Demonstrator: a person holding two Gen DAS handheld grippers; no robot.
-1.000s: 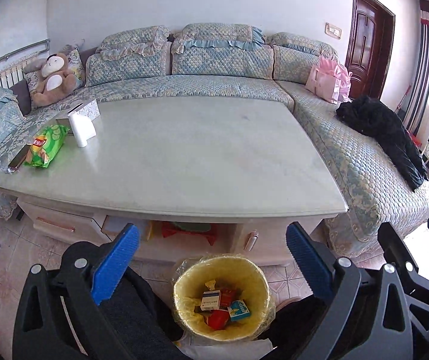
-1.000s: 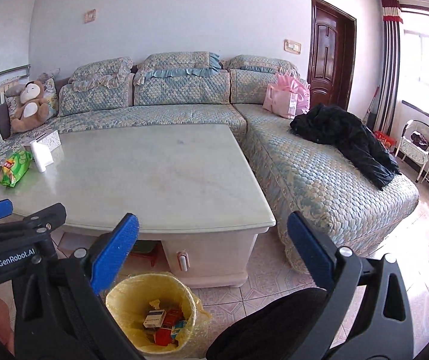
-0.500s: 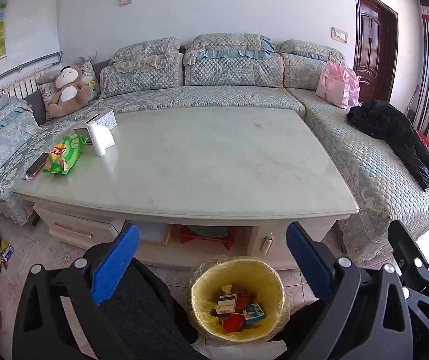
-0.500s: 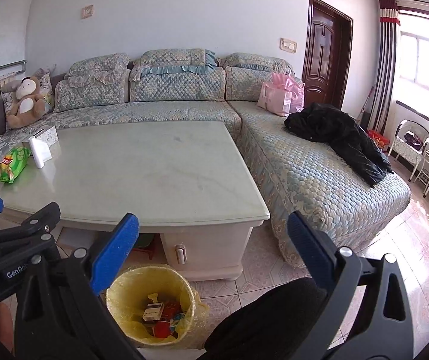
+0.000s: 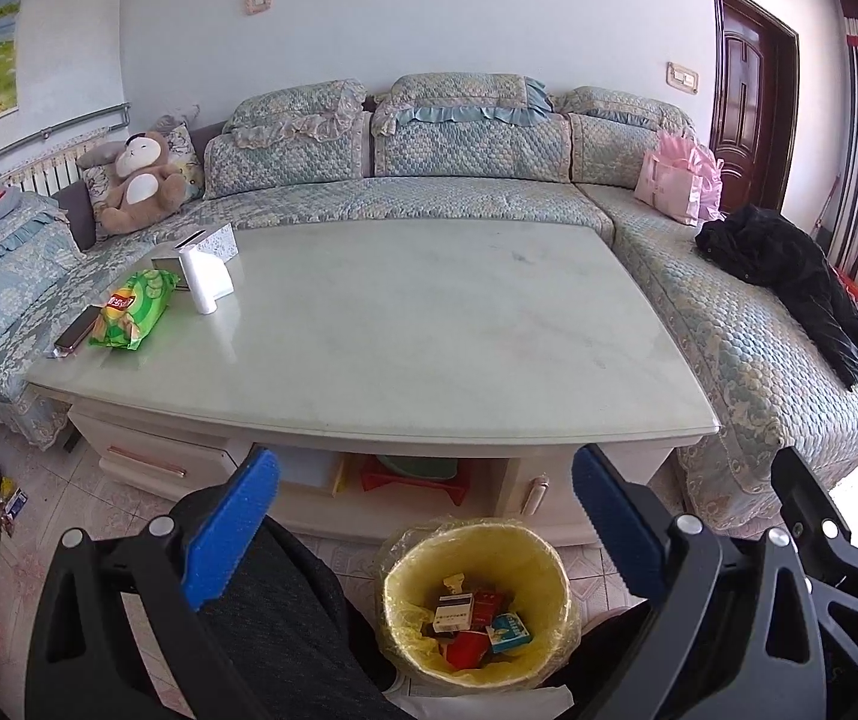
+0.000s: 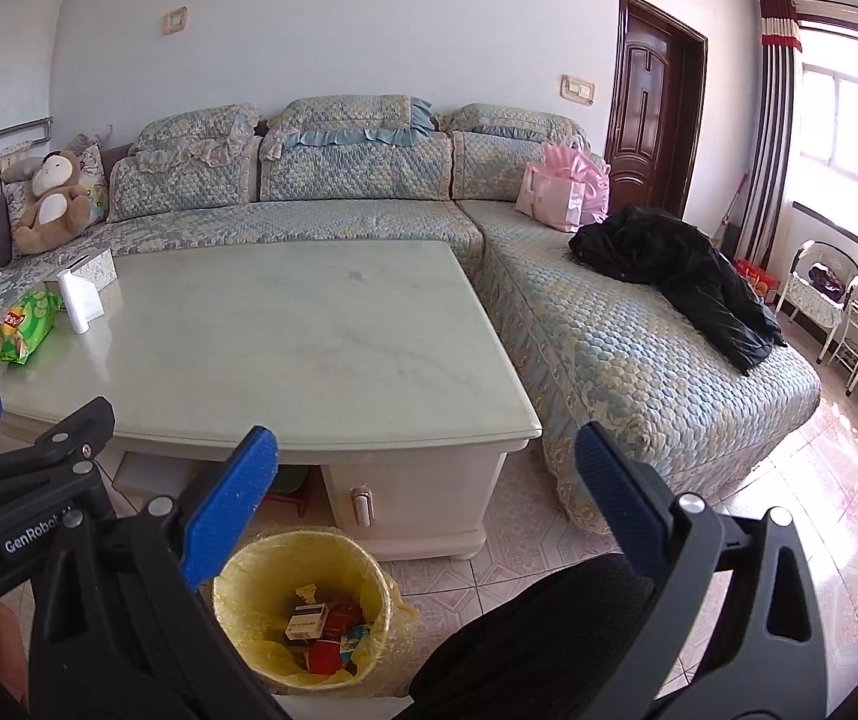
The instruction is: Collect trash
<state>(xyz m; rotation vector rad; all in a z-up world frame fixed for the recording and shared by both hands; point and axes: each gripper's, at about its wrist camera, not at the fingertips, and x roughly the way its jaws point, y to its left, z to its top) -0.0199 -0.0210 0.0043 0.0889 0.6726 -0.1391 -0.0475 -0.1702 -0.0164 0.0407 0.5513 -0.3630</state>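
Flanking the bin [image 5: 477, 594] — both hand-held grippers [image 5: 423, 528] [image 6: 426, 498] wide apart, empty — coffee table [image 5: 429, 324] beyond.

Bright daylight enters from the window [image 6: 843, 120] right of the jaws; tabletop [image 6: 309, 324] ahead shows sheen; sharp focus, curved dark edges.

The pale marble worktop [image 5: 405, 324] carries a green snack bag [image 5: 134, 311], a phone [image 5: 76, 330], a white roll [image 5: 197, 281] and a tissue box [image 5: 216, 240], all near its far left corner. On the tiled floor [image 6: 525, 534], by its near edge, stands a yellow-lined bin [image 5: 477, 600].
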